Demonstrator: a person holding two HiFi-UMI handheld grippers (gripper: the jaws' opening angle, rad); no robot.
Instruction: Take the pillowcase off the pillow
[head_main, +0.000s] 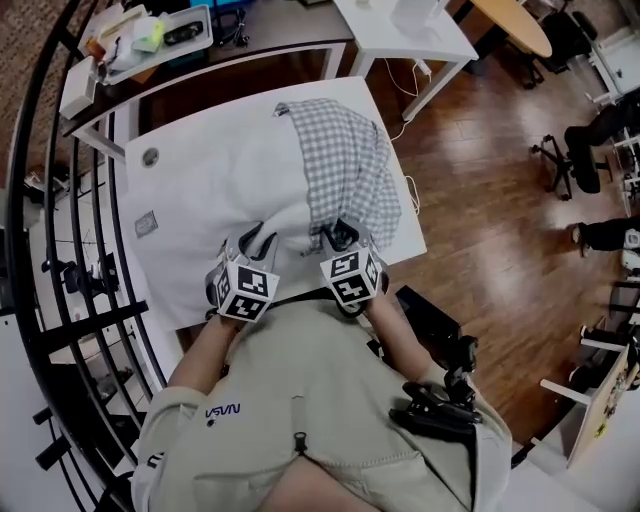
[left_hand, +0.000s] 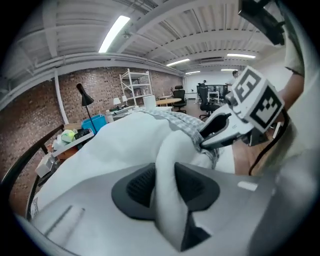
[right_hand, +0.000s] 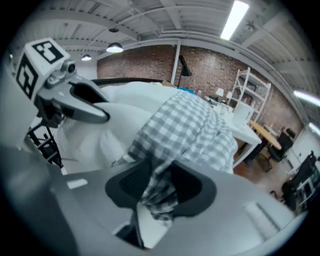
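Observation:
A white pillow (head_main: 235, 190) lies on the white table (head_main: 140, 190), its right part still inside a grey-checked pillowcase (head_main: 345, 165). At the near edge my left gripper (head_main: 256, 240) is shut on a fold of the white pillow (left_hand: 165, 165), which fills the gap between the pads. Beside it, my right gripper (head_main: 338, 236) is shut on bunched checked pillowcase cloth (right_hand: 160, 190). The two grippers sit close together. The left gripper view shows the right gripper (left_hand: 225, 131), and the right gripper view shows the left gripper (right_hand: 85, 107).
A black railing (head_main: 60, 250) curves along the left. A cluttered desk (head_main: 150, 35) and another white table (head_main: 400, 30) stand beyond the far edge. Wood floor (head_main: 480, 200) with office chairs (head_main: 575, 150) lies to the right. Black gear (head_main: 440, 400) hangs by the person's waist.

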